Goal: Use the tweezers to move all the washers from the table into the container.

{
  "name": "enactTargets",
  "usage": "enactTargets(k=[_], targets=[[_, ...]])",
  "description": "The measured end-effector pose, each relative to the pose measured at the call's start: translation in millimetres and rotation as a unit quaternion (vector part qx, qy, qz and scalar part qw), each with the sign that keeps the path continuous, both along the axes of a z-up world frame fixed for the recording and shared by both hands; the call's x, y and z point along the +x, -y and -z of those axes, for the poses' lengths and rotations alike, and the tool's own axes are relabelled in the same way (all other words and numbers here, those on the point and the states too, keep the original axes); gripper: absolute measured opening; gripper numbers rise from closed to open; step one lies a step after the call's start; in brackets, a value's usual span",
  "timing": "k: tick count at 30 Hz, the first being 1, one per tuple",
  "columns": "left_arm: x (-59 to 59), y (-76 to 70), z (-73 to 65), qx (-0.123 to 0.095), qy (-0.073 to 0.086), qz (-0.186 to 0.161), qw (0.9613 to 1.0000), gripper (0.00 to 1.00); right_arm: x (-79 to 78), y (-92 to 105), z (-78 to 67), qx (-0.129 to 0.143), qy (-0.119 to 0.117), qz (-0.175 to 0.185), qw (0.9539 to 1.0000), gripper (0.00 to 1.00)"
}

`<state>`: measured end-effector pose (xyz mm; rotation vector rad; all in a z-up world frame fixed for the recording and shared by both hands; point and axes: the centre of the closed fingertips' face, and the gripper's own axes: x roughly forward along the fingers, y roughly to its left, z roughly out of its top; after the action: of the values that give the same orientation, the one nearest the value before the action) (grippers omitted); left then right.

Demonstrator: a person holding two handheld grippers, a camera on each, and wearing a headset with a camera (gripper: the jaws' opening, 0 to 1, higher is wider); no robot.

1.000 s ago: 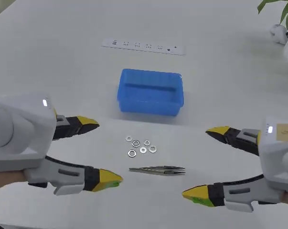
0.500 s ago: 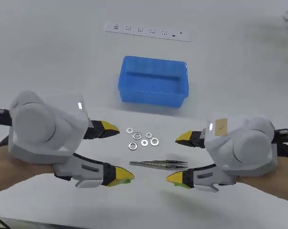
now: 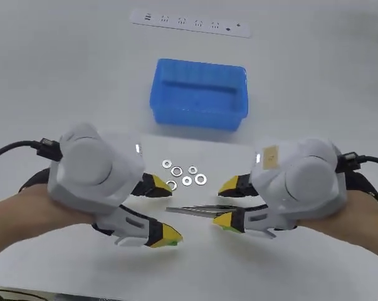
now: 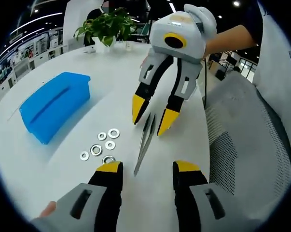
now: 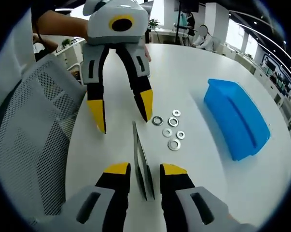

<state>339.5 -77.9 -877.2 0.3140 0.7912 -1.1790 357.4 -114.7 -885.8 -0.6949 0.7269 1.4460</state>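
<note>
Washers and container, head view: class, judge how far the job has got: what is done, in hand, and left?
Done: nothing; the blue container looks empty. In hand: the right gripper is open, its jaws on either side of the tweezers, which lie on the table; the left gripper is open beside them. Left: gripping the tweezers and moving all six washers.

The washers [image 3: 187,180] and the tweezers [image 3: 195,210] are shiny metal. The blue container [image 3: 198,118] is smooth, glossy plastic. The white table [image 3: 69,81] looks smooth and matt.
</note>
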Motion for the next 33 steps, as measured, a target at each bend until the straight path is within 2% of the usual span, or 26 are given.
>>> enactTargets(k=[4,7,14,18,24,33], targets=[[1.9,-0.8,2.5,0.004,0.000,0.002,1.0000,0.38,-2.3,-0.4,2.0,-0.008,0.002,-0.012,0.9999,0.22],[4.1,-4.5,6.5,0.019,0.003,0.003,0.9998,0.34,-4.3,0.9,3.2,-0.011,-0.004,-0.013,0.9998,0.18],[5.7,-4.3,6.5,0.024,0.010,0.010,0.9996,0.30,-5.2,4.5,4.0,-0.014,-0.005,-0.012,0.9998,0.13],[5.3,-3.3,7.6,0.045,0.033,0.041,0.9976,0.28,-6.0,4.9,4.0,-0.015,-0.004,-0.014,0.9998,0.12],[7.8,-2.6,8.5,0.053,0.044,0.059,0.9958,0.23,-6.1,5.4,4.0,-0.017,-0.002,-0.017,0.9997,0.11],[16.4,-2.3,10.2,0.078,0.071,0.085,0.9908,0.07,-5.4,5.3,3.9,-0.019,0.000,-0.020,0.9996,0.11]])
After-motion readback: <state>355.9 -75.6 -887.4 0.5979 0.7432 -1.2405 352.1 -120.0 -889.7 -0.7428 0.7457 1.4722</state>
